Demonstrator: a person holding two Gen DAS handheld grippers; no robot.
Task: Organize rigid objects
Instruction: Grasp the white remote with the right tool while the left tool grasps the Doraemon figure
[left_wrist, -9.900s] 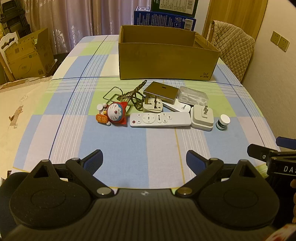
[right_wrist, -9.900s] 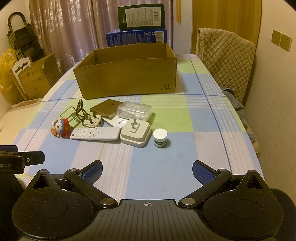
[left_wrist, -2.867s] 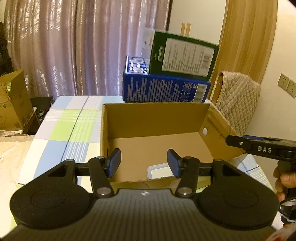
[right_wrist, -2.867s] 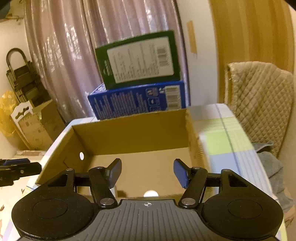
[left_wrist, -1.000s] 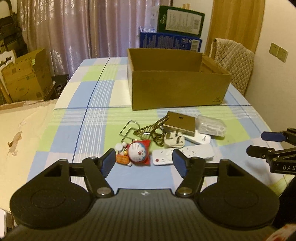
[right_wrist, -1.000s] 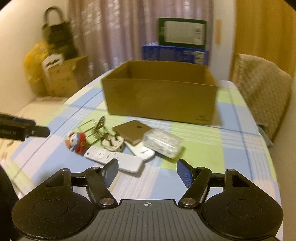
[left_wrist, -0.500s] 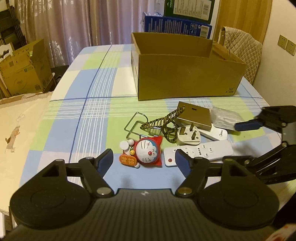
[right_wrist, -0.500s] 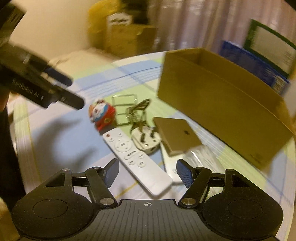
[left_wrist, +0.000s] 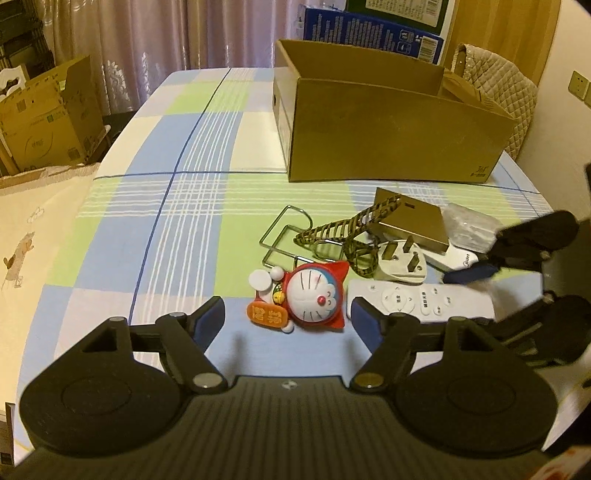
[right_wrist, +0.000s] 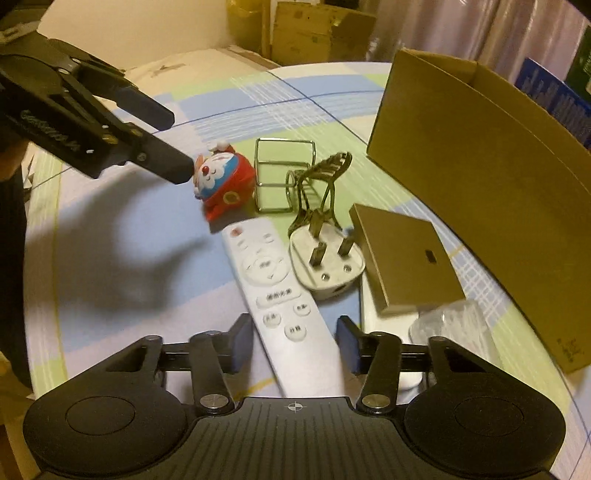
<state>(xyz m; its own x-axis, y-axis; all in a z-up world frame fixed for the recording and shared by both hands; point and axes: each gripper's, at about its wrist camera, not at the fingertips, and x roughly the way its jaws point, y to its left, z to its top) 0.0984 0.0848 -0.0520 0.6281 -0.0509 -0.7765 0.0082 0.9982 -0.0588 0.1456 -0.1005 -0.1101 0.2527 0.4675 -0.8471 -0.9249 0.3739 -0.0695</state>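
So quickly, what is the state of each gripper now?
Left gripper: open, holding nothing.
Right gripper: fingers closing around the white remote, not gripping yet.

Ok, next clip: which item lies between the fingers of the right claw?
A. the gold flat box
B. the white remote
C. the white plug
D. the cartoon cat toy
B: in the right wrist view the white remote runs lengthwise between the closing fingers of the right claw, with the plug off to one side.
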